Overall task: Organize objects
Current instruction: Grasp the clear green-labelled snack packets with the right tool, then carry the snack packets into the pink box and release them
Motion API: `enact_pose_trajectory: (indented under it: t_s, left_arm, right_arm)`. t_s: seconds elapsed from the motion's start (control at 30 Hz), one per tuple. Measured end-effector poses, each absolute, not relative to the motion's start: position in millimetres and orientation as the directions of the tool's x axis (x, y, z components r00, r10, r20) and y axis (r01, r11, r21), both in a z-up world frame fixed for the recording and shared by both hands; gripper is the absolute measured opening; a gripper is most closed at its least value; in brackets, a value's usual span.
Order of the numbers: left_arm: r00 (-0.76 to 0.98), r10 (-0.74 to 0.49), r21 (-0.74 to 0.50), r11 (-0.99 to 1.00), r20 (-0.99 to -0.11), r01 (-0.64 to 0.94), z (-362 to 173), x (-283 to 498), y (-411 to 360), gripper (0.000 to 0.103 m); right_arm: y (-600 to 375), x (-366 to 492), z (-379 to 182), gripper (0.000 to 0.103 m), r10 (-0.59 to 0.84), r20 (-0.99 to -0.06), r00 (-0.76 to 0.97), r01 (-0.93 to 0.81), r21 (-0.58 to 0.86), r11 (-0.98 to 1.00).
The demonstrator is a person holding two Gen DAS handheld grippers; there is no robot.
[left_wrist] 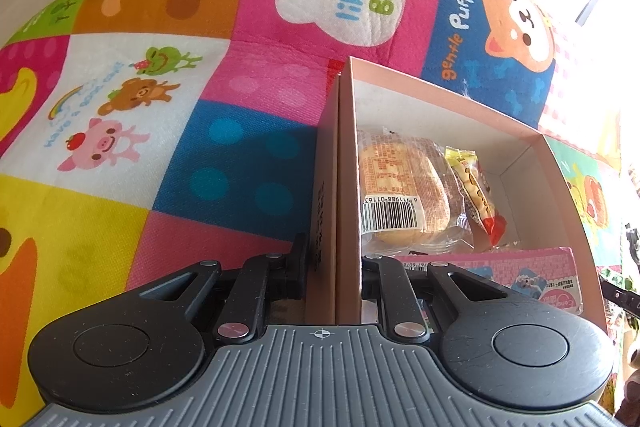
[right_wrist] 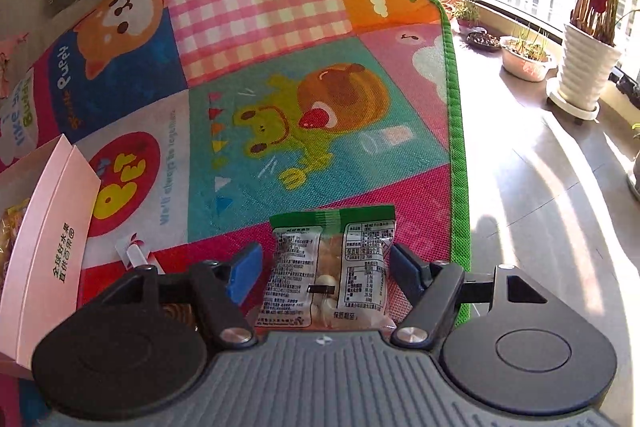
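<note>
**Desk:** What does the right wrist view show?

**Caption writer:** A green-topped snack packet (right_wrist: pixel 334 275) lies flat on the play mat (right_wrist: pixel 256 75), label side up, between the two blue pads of the right gripper (right_wrist: pixel 326 261). The jaws stand about half open, a pad (right_wrist: pixel 245 275) on either side, and neither appears to press on the wrapper (a sliver of mat shows at each edge). So the packet is framed, not held.

**Desk:** And the other hand?

**Caption writer:** The left gripper (left_wrist: pixel 334 267) is clamped nearly shut on the side wall of the pink cardboard box (left_wrist: pixel 346 155), steadying it. Ahead of those jaws, inside the box, sit a wrapped bun (left_wrist: pixel 396 187), a yellow-and-red sachet (left_wrist: pixel 474 187) just beside it, and a pink carton (left_wrist: pixel 504 271) at the near end. From the right gripper, the box stands off to the left, near but apart from the packet.

**Desk:** How should the grab go, in his reading?

**Caption writer:** The step looks like a pick-up for the box. He judges the pads should sink until they nearly meet the mat, then close squarely across the packet's width, around its filled middle rather than the flat seam. A thin crinkly wrapper may slide or buckle, so a slow, centred squeeze seems wisest, with the left hold kept firm on the box.
</note>
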State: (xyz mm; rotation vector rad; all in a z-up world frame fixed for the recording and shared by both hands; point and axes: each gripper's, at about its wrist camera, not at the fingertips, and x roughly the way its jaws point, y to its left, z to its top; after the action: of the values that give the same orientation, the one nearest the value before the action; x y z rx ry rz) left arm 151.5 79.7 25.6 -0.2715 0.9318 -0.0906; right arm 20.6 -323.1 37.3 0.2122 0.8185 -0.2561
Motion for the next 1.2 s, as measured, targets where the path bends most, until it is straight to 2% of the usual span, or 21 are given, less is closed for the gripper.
enact_pose_trajectory:
  t_s: [0.07,0.23,0.47,0.73,1.0,1.1,1.2]
  left_arm:
    - [0.595,-0.193,-0.266,0.963,-0.78,-0.036,25.8,151.3,79.5,0.018]
    - [0.594,-0.194,-0.267,0.963,-0.781,-0.036,25.9,151.5,79.7,0.018]
    - [0.595,-0.194,-0.267,0.963,-0.78,-0.036,26.0,151.6,79.6,0.018]
    - [0.597,-0.193,-0.268,0.963,-0.779,-0.039,26.4,151.2,79.7,0.018]
    - [0.597,-0.195,-0.269,0.962,-0.778,-0.037,26.5,151.2,79.4,0.018]
    - [0.597,-0.195,-0.271,0.962,-0.778,-0.039,26.5,151.2,79.2,0.018]
    - [0.6,-0.197,-0.274,0.961,-0.776,-0.039,26.4,150.7,78.5,0.018]
  right_arm:
    - [-318.2,17.9,37.4,0.063,-0.157,-0.742,0.652,0.28,0.042,0.959]
    - [-314.8,-4.5,52.4,0.057,-0.099,-0.751,0.653,0.249,0.09,0.964]
    - [-276.2,-56.9,134.4,0.057,0.165,-0.652,0.74,0.008,0.254,0.967]
    - [-194.5,-70.3,183.3,0.057,0.442,-0.549,0.709,-0.288,0.348,0.892]
    - [-128.0,-9.0,209.9,0.057,0.509,-0.486,0.71,-0.381,0.342,0.859]
    - [-114.6,29.5,214.7,0.062,0.509,-0.475,0.718,-0.363,0.367,0.856]
    - [-113.3,48.9,210.4,0.063,0.476,-0.493,0.728,-0.323,0.367,0.873]
